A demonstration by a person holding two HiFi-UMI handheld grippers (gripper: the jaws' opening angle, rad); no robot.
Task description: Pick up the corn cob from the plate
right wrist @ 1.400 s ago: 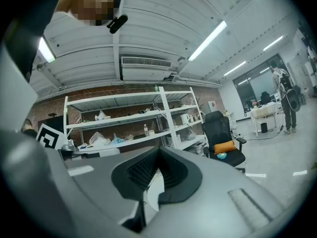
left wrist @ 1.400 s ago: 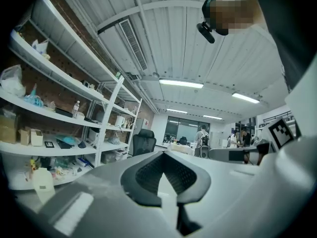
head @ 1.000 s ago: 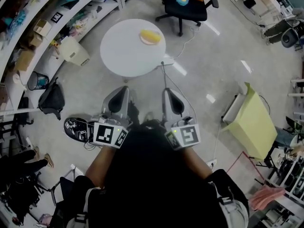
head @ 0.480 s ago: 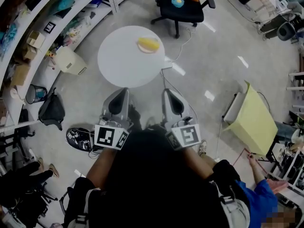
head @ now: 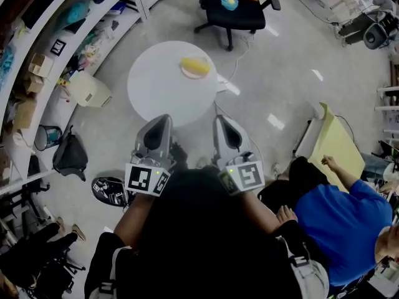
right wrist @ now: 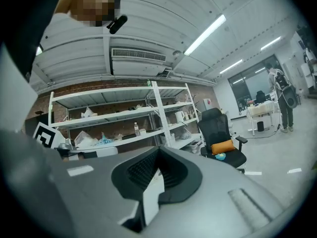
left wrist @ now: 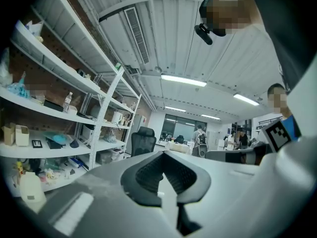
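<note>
Head view: a round, smooth white table [head: 159,89] stands on pale, glossy floor. Near its far right edge sits a small plate [head: 186,71] holding the yellow corn cob [head: 196,65]. The left gripper [head: 163,117] and right gripper [head: 219,118], both of rounded grey plastic, are held side by side just short of the table's near edge and well apart from the plate. Each carries a cube with black-and-white square markers. White shelving [head: 37,39] crowded with boxes curves along the left. A black office chair [head: 240,8] with an orange cushion stands beyond the table. A person in a blue top [head: 343,220] crouches close at the right. Open floor lies around the table's right side.

Left gripper view: the left gripper [left wrist: 165,155] points level across the room. Its ribbed black pads meet in a narrow V, pressed together with nothing between them. Shelves [left wrist: 59,108] rise at left, and a dark chair [left wrist: 142,142] stands ahead.

Right gripper view: the right gripper [right wrist: 158,150] likewise has its ribbed pads closed on nothing. White shelves [right wrist: 124,118] stand before a brick wall, and the chair [right wrist: 220,133] with its orange cushion [right wrist: 221,146] is at right.
</note>
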